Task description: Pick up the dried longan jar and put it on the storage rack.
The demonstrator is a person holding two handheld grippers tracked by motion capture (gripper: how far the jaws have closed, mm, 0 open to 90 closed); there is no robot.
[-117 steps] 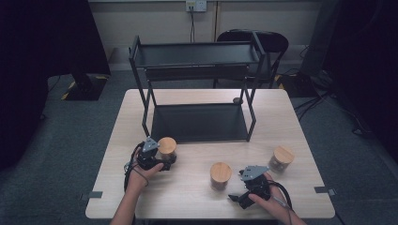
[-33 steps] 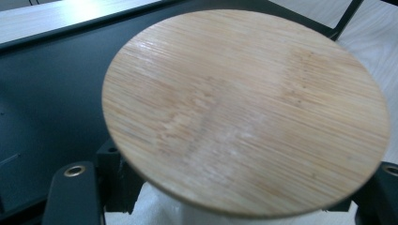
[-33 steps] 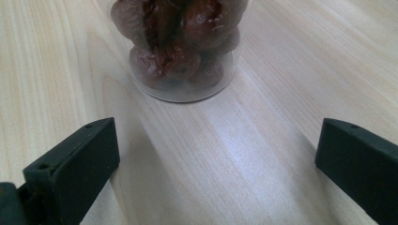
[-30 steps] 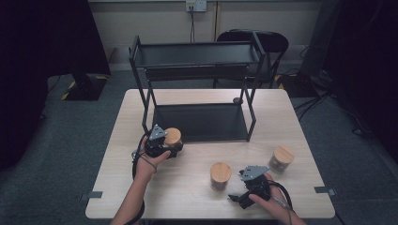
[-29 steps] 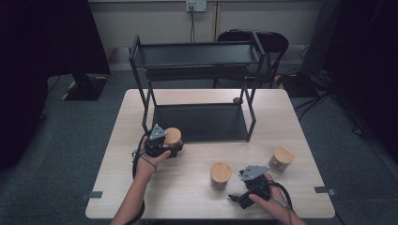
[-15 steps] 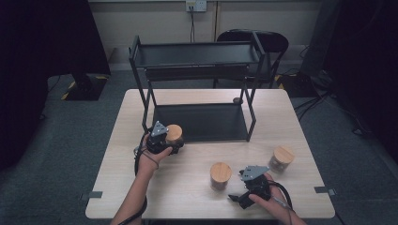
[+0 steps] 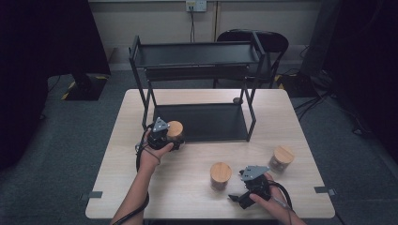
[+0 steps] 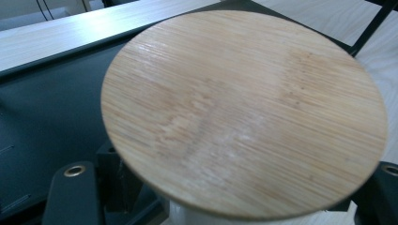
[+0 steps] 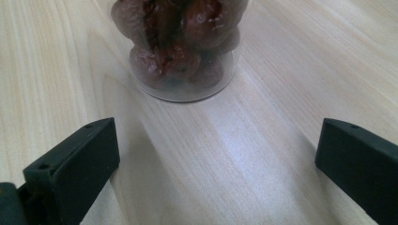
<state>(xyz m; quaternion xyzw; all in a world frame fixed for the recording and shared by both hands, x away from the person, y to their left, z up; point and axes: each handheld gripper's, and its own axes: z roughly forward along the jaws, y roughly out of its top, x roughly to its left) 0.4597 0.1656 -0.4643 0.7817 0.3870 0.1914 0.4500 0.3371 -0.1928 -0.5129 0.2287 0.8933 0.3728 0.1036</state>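
between left claw (image 7: 174, 137) jaws sits jar (image 8: 244, 112), by rack (image 7: 202, 122) edge.

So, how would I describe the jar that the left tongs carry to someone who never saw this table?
Find the black two-level rack on the wooden table. At the front left corner of its lower shelf, one bamboo-lidded jar sits between the left tongs. The two other jars stand free, nearer the person.
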